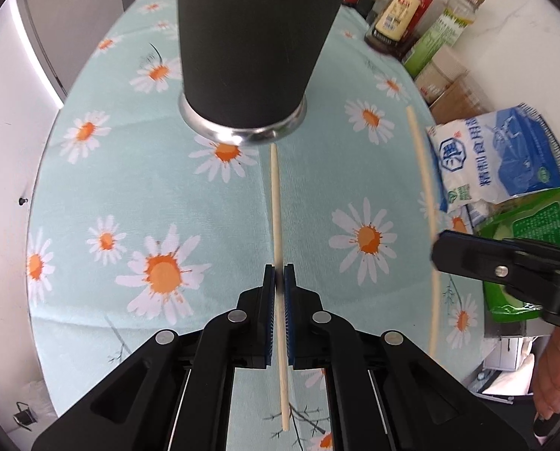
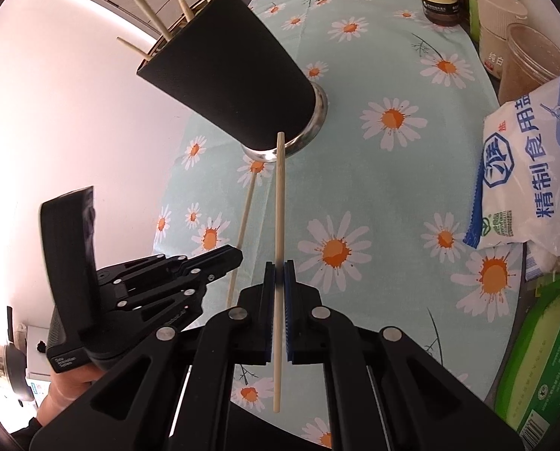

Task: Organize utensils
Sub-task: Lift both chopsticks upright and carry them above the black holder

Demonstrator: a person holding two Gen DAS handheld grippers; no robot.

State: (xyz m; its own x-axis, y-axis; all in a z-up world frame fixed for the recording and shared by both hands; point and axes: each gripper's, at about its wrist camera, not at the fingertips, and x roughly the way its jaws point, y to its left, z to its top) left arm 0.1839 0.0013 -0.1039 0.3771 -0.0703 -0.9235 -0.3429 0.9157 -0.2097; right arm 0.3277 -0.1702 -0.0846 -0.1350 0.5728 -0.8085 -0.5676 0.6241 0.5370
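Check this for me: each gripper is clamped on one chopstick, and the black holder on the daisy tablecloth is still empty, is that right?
Not quite. The black holder is not empty: the right wrist view shows several chopsticks sticking out of its top. The rest stands: the left gripper is shut on a chopstick, the right gripper is shut on another chopstick, and the holder stands on the daisy tablecloth.

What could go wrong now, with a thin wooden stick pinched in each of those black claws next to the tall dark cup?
Each chopstick is pinched at one spot, so it could swivel or slip from the left gripper or the right gripper. The tall holder already has sticks inside; a nudge could tip it, or the two chopsticks could clash.
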